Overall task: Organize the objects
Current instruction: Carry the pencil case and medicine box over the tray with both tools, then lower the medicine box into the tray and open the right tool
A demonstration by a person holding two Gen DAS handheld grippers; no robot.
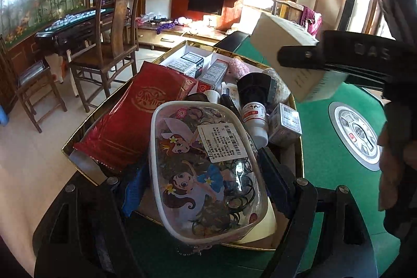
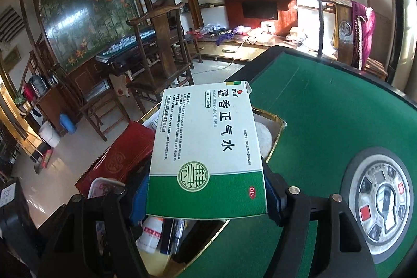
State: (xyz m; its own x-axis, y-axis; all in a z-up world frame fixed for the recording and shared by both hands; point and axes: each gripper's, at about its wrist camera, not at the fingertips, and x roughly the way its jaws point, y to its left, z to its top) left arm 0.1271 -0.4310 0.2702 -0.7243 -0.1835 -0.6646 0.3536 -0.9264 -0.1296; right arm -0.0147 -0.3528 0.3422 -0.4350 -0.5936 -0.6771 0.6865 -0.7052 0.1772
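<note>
Green felt table (image 2: pixel 325 121) under everything, and at its left edge the gold-rimmed box (image 1: pixel 78 133) sits crammed. Left gripper (image 1: pixel 208 189) clamps the cartoon pouch (image 1: pixel 206 171) over the box. Right gripper (image 2: pixel 208 196) grips the green-and-white medicine carton (image 2: pixel 208 147) aloft; only its own camera shows the printed face.

Gold-rimmed box (image 1: pixel 299 137) is sitting crowded to its rim: a cartoon-printed pouch (image 1: pixel 208 173) is lying across the near end between the left gripper's (image 1: pixel 203 189) fingers, a red packet (image 1: pixel 135 116) is filling the left side, and a bottle (image 1: pixel 254 113) and small cartons are packing the middle. The green-and-white medicine box (image 2: pixel 208 150), clamped in the right gripper (image 2: pixel 206 192), is hanging over it. Green felt (image 2: pixel 325 121) beside the box is lying bare up to the round centre panel (image 2: pixel 383 202).
</note>
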